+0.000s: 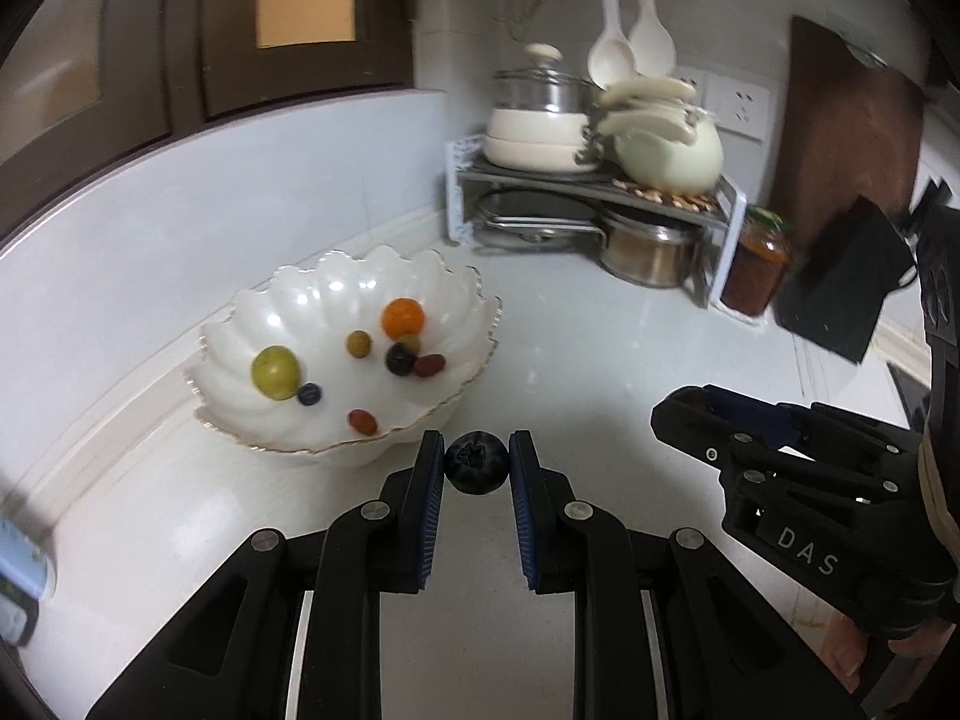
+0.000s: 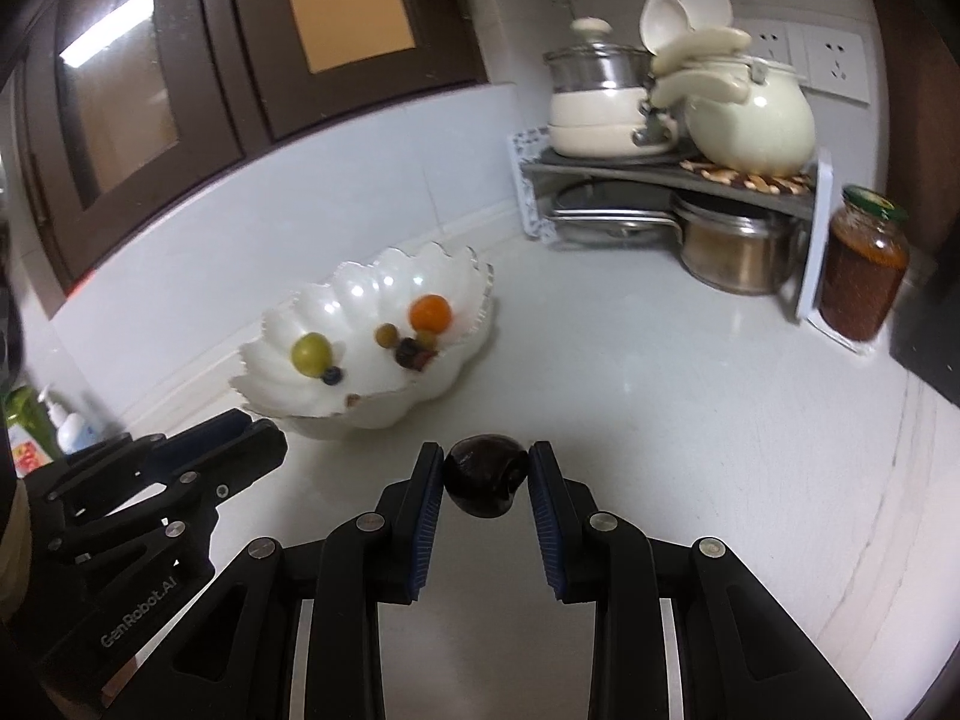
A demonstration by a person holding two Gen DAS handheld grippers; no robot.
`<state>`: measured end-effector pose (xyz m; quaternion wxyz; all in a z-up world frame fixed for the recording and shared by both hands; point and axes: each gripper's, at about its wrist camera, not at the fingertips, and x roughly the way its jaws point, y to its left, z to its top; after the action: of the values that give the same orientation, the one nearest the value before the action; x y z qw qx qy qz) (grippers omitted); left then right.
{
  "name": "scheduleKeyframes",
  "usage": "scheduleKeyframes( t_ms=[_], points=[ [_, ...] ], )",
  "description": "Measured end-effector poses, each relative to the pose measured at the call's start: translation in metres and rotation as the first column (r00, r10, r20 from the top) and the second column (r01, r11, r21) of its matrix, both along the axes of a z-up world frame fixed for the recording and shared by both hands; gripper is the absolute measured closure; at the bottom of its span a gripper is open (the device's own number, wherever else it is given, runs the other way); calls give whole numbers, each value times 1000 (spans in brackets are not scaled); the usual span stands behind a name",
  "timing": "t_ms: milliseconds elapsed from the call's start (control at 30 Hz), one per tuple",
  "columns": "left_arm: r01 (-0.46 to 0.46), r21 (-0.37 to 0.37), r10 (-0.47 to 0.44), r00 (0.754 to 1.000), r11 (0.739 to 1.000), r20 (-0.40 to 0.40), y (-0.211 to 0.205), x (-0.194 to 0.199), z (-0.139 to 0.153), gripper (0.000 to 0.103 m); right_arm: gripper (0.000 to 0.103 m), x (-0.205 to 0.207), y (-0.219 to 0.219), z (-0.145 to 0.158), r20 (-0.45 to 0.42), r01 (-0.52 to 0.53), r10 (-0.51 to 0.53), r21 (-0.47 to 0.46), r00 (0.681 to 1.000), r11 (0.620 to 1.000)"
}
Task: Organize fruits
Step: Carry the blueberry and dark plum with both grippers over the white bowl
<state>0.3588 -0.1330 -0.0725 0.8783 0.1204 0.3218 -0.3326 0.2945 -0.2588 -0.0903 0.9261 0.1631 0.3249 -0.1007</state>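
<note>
My left gripper (image 1: 477, 461) is shut on a dark blueberry (image 1: 476, 462), held above the white counter just in front of the scalloped white bowl (image 1: 288, 312). My right gripper (image 2: 486, 475) is shut on a dark purple grape (image 2: 485, 474), also lifted off the counter, to the right of the bowl (image 2: 366, 288). Inside the bowl lie an orange fruit (image 1: 402, 318), a green fruit (image 1: 275, 372), a blueberry (image 1: 309, 394) and several small dark and red fruits. Each gripper shows in the other's view: the right one (image 1: 690, 414) at the side, the left one (image 2: 252, 438) beside the bowl.
A corner rack (image 1: 594, 180) with cream pots and steel pans stands at the back. A jar of red sauce (image 1: 757, 264) sits beside it, a dark board (image 1: 852, 138) leans behind. Bottles (image 2: 36, 426) stand at the far left. White counter (image 2: 690, 396) stretches to the right.
</note>
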Motion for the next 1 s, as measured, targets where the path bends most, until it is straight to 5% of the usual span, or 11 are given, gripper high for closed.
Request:
scheduleKeyframes(
  t_ms=[633,1000],
  points=[
    [-182,-48,186,977,982,108,28,-5,47,80,72,18,15,50,113,-147,153,-58,982,987],
    [-270,-50,274,954,962,123,31,27,61,80,72,65,17,58,95,-227,236,-94,967,969]
  ],
)
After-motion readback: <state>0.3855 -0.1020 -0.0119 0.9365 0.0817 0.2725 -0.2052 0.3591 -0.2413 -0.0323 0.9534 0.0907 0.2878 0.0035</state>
